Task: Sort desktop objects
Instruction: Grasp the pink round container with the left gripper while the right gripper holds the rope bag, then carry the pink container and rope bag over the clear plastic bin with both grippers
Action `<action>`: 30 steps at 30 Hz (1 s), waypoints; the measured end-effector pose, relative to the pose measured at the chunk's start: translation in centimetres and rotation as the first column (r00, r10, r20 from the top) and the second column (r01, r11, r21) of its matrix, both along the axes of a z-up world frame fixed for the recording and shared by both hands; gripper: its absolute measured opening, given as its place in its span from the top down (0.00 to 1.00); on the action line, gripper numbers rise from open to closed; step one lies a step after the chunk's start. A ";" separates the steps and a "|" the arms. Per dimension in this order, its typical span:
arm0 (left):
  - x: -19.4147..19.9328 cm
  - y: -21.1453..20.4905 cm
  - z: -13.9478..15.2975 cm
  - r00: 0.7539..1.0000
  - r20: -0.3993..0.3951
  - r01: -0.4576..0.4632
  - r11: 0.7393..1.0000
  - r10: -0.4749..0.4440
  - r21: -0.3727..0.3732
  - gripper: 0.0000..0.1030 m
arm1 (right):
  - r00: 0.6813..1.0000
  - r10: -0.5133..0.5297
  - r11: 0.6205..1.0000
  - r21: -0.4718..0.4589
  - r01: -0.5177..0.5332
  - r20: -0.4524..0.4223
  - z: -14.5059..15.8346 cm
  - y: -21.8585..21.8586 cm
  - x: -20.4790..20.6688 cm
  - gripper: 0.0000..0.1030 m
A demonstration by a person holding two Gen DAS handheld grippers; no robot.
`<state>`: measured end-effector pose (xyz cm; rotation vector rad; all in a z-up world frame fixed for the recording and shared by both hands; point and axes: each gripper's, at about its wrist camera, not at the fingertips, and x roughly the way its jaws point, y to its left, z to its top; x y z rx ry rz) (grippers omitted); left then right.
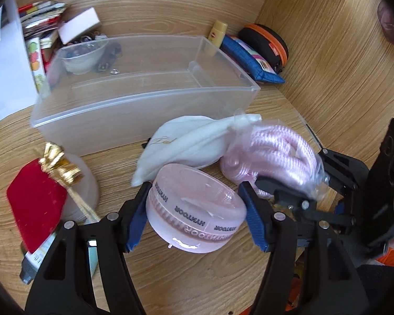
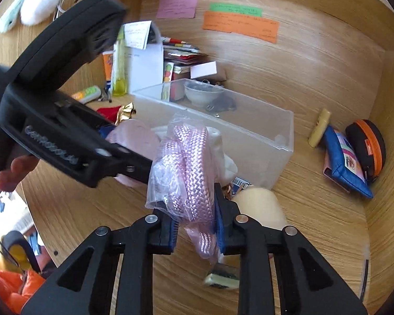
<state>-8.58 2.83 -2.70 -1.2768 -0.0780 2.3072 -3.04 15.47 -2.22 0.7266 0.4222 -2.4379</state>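
The left claw (image 1: pixel 197 210) has its blue pads on either side of a round pink case (image 1: pixel 195 214) printed HYNTOOR, pressed to its rim, so it appears to be gripping the case just above the wooden surface (image 1: pixel 170 275). The right claw (image 2: pixel 194 232) is clamped narrow on a bag of pink rope (image 2: pixel 186 162), a clear plastic sleeve with braided cord coiled inside, held up off the surface with the loose plastic flopping over the pads. A clear plastic bin (image 1: pixel 144 99) stands just behind both loads, open-topped, with a small white bowl (image 1: pixel 84 57) in its far corner and most of its floor bare. A white cloth pouch (image 1: pixel 186 141) lies between the case and the bin wall, touching the rope bag.

My judgement is that both items are bound for the bin. To do it well, lift each load clear above the near wall before moving forward, since the bin is light and may slide if bumped. Take the two claws in one at a time; they are close together and could collide. Keep the case level, as the grip on a smooth round rim could slip, and let the rope down low rather than dropping it
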 end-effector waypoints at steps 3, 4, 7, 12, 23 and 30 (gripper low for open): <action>0.5 -0.7 0.5 1.000 -0.020 -0.016 1.000 0.016 0.006 0.37 | 0.999 0.009 0.998 -0.055 -0.007 0.039 0.6 0.5 -0.1 0.83; 0.7 -0.9 0.7 0.999 -0.027 -0.022 1.000 0.023 0.008 0.37 | 0.998 0.030 0.996 -0.083 -0.024 0.062 0.9 0.7 -0.1 0.84; 1.0 -1.3 1.2 0.998 -0.044 -0.034 0.999 0.035 0.014 0.37 | 0.995 0.067 0.990 -0.127 -0.057 0.080 1.9 0.7 0.4 0.84; 1.6 -1.6 2.5 0.993 -0.098 -0.063 0.998 0.063 0.003 0.37 | 0.993 0.095 0.986 -0.141 -0.084 0.068 3.4 0.1 1.2 0.84; 2.2 -2.5 5.5 0.956 -0.263 -0.160 0.983 0.132 -0.090 0.37 | 0.997 0.078 0.986 -0.147 -0.080 -0.015 7.3 -0.6 1.2 0.84; 1.2 -2.7 5.8 0.948 -0.285 -0.181 0.978 0.144 -0.106 0.37 | 0.997 0.075 0.982 -0.173 -0.077 -0.015 9.0 -0.2 -0.6 0.85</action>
